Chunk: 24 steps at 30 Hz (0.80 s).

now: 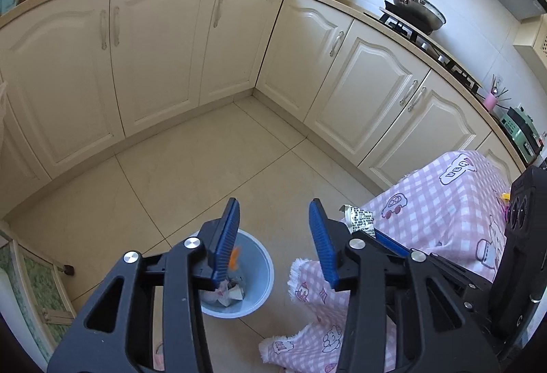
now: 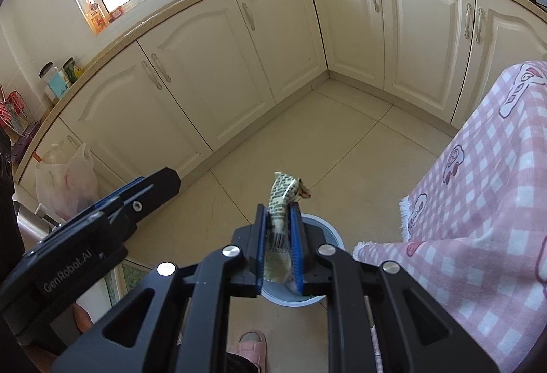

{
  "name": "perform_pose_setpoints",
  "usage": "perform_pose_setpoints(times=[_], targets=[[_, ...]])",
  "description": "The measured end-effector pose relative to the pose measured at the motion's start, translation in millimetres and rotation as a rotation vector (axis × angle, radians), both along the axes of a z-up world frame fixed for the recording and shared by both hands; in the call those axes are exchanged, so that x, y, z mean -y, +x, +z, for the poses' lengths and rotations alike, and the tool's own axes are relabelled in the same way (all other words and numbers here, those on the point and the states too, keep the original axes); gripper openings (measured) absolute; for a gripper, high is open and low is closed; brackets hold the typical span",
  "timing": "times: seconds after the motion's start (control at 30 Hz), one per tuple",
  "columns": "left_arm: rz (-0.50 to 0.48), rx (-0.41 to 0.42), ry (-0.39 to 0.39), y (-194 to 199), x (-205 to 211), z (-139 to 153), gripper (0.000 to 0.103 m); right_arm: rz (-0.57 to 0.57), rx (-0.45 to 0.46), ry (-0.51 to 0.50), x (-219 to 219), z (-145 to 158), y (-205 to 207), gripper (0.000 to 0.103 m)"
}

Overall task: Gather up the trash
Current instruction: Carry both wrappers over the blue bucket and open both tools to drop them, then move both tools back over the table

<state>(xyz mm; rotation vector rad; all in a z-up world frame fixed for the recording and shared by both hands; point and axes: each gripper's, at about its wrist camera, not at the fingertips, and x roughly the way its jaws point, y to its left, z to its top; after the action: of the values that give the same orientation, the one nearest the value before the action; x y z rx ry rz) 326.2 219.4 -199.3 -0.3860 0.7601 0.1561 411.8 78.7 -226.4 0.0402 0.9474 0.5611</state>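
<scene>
Black linkages and blue-padded jaws filling the bottom of both views. Left gripper [image 1: 273,229] pitched steeply down toward the floor, jaws parted with nothing between them, poised above a pale blue trash bin [image 1: 259,270] standing on the beige tiles. Inside the bin, crumpled white scraps [image 1: 227,292] and an orange bit [image 1: 235,256], both partly masked by the left finger. Right gripper [image 2: 279,219] likewise angled downward over the same bin [image 2: 328,229], jaws clamped on a crumpled wrapper [image 2: 282,198] printed with black text and a barcode, its upper end sticking out past the fingertips. Most of the bin hidden behind the right gripper's frame. Pink checked tablecloth [image 2: 478,185] draped at the right, fringed edge hanging near the bin; tabletop beneath it not visible. Pink slipper [image 2: 251,347] at the lower edge, cut off by the gripper body. Plastic bag [image 2: 66,181] hanging at the left cabinets, contents hard to make out.
</scene>
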Motion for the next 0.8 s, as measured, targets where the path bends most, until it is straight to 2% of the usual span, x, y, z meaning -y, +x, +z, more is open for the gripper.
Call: perform_pose_setpoints(times=[0.47,0.7,0.8], targets=[[0.071,-0.051,-0.017,-9.9,-27.7,-15.9,0.045,0.044,-0.014,0.000,-29.4,-5.3,5.3,0.014],[0.115,-0.032,-0.020,-16.4,-41.6,-5.9,0.045,0.060,0.038,0.050,-45.3,12.8,15.7,0.025],[0.114,-0.024,-0.018,-18.7,-40.4,-0.6,0.045,0.059,0.060,0.061,-45.4,22.0,13.4,0.026]])
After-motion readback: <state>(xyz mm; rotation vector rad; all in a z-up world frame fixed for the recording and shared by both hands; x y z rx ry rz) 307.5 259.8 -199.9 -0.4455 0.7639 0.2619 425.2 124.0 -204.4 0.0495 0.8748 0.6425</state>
